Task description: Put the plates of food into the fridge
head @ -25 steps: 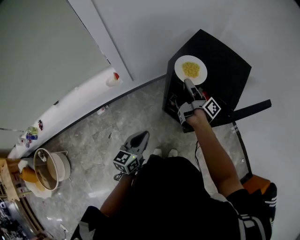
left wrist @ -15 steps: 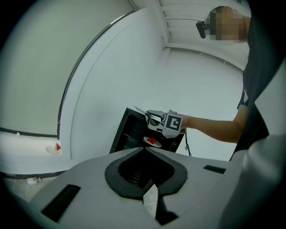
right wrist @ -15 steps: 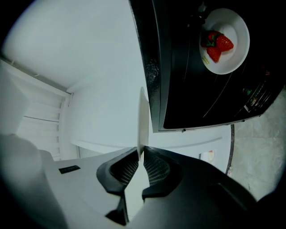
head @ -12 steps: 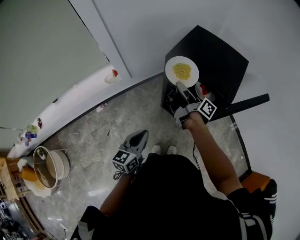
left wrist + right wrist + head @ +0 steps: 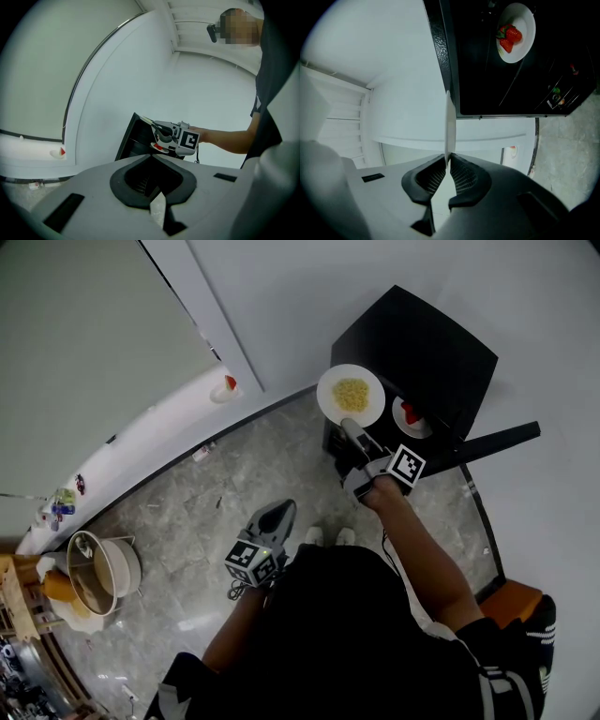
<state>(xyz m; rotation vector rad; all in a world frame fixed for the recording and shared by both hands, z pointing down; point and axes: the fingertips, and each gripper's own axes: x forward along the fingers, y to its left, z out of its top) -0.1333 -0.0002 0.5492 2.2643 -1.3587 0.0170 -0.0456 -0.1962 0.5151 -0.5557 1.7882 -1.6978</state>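
Nearest the person, the left gripper (image 5: 279, 514) hangs low over the grey marbled floor (image 5: 187, 512), just toward seven o'clock from the middle of the head view. Its jaws rest together with nothing between them.

At one o'clock from it, the outstretched right arm carries the right gripper (image 5: 349, 426). Its jaws have just been closing, and the ribbed pads pinch the near rim of the round white plate of yellow food (image 5: 328, 407). In the right gripper view this plate shows only as a thin white edge rising from between the pads. The plate is held level in the air at twelve o'clock from the gripper, over the nine o'clock front corner of the black box-shaped fridge (image 5: 422, 334).

At three o'clock from that plate, a smaller round white plate of red strawberries (image 5: 524, 21) lies inside the fridge's dark opening. Farther toward three o'clock, a thin black panel (image 5: 497, 442) juts out from the fridge.
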